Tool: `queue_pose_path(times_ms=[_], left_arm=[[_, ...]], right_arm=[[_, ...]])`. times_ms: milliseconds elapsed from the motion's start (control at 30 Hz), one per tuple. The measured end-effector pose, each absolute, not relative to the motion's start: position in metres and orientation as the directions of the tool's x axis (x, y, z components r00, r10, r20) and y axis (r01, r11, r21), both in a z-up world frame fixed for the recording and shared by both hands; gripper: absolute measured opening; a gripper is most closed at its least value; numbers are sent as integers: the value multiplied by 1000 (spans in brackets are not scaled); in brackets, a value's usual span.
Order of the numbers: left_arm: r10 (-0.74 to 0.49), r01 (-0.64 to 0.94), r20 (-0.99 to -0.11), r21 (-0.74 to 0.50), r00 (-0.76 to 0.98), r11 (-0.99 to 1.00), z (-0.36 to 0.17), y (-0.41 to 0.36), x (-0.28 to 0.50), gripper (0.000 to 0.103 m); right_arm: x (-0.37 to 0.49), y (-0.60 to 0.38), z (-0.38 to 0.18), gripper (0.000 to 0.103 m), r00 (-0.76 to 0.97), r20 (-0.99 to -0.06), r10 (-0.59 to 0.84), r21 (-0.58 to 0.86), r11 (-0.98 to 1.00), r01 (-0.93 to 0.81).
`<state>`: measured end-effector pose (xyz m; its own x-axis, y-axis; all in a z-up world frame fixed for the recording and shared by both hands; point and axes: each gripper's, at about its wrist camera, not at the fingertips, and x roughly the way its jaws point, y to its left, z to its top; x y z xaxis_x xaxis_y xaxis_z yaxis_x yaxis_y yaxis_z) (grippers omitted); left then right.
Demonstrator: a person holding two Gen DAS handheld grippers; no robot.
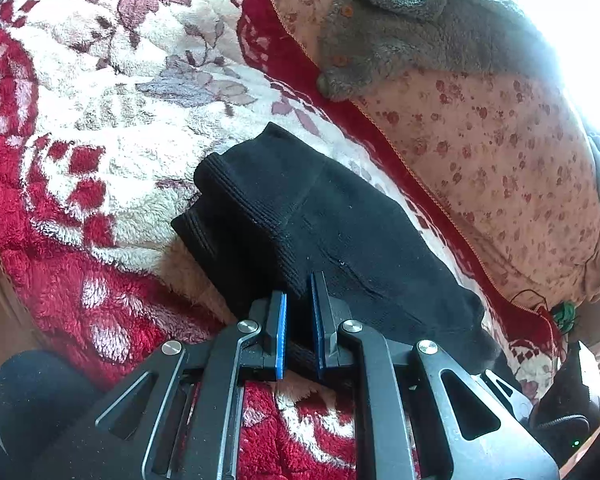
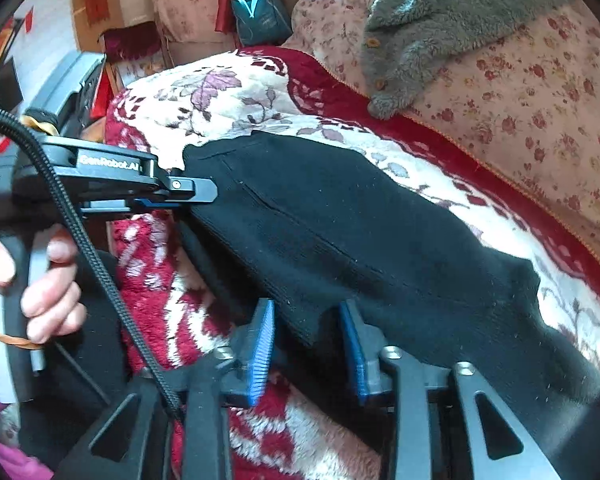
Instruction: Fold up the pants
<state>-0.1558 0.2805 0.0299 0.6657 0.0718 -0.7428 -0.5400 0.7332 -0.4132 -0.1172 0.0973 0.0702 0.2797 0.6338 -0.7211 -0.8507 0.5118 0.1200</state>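
Black knit pants [image 1: 320, 232] lie partly folded on a red and cream fleece blanket [image 1: 100, 100]. My left gripper [image 1: 299, 296] is shut on the near edge of the pants, with fabric pinched between its blue pads. In the right wrist view the left gripper [image 2: 204, 196] shows from the side, clamped on the pants' left edge. My right gripper [image 2: 308, 328] is open, its blue pads on either side of the near hem of the pants [image 2: 360, 232], apart from the cloth.
A grey fleece garment [image 1: 416, 32] with orange buttons lies on a floral quilt [image 1: 500, 168] at the back right; it also shows in the right wrist view [image 2: 440, 28]. Boxes and bags [image 2: 256, 12] stand behind the bed. A hand [image 2: 48, 280] holds the left gripper's handle.
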Motion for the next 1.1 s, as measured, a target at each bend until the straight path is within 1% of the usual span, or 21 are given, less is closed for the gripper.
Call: queue_pose_path(times_ms=[100,200,300,333,400,433,467,500,533,600,633,667,767,900,933,1033,1100], left_arm=[[80,-533,-735,-407,673,742,35,279,-159,10],[98,-531,-726,-398,681,748,39,274,-165,10],[124,-546,-736,-367,666,753,33,273,-166,10],[115,-561,-750,-373,651,739,27,276,-164,10],[99,-567,-750,-400,654,720,23,279,-166,10],[99,-563,-747,-401,658,723,25,279,-167,11],[108,-562,-744,-391,659,729,29,277,-168,11],[121,-566,-744,-382,657,731,32,276,-170,12],[137,-575,-745,-370,653,730,35,275,-171,14],[187,-601,-740,-341,646,723,42,273,-177,15],[213,-610,-733,-328,646,721,47,272,-180,19],[235,-615,-722,-321,651,720,52,270,-184,21],[256,-608,-701,-311,666,730,62,266,-189,22],[246,-568,-687,-290,684,771,71,250,-181,22],[238,-553,-687,-282,687,784,72,244,-177,22],[179,-502,-700,-287,691,816,70,225,-163,29],[130,-470,-718,-298,684,831,65,209,-152,29]], right_arm=[[-120,95,76,9,243,-716,654,156,490,-858],[-125,91,80,7,209,-715,667,177,462,-869],[-125,90,75,7,153,-709,689,241,440,-865],[-124,92,70,7,155,-716,681,239,448,-861],[-122,90,66,8,157,-712,684,258,463,-848],[-120,87,67,10,149,-702,696,282,465,-839],[-118,83,71,17,145,-689,710,306,467,-830],[-116,74,78,27,151,-667,729,325,467,-822],[-114,68,82,31,160,-656,737,329,470,-819],[-106,49,93,36,185,-623,760,347,481,-805],[-101,41,97,38,198,-617,762,353,493,-795],[-96,31,99,44,217,-614,759,358,513,-780],[-83,1,102,45,263,-619,740,364,568,-738],[-70,-39,105,45,322,-606,728,388,623,-679],[-68,-46,106,45,337,-606,721,389,637,-666],[-65,-73,108,46,391,-603,696,391,685,-615],[-63,-93,107,47,420,-607,675,404,717,-568]])
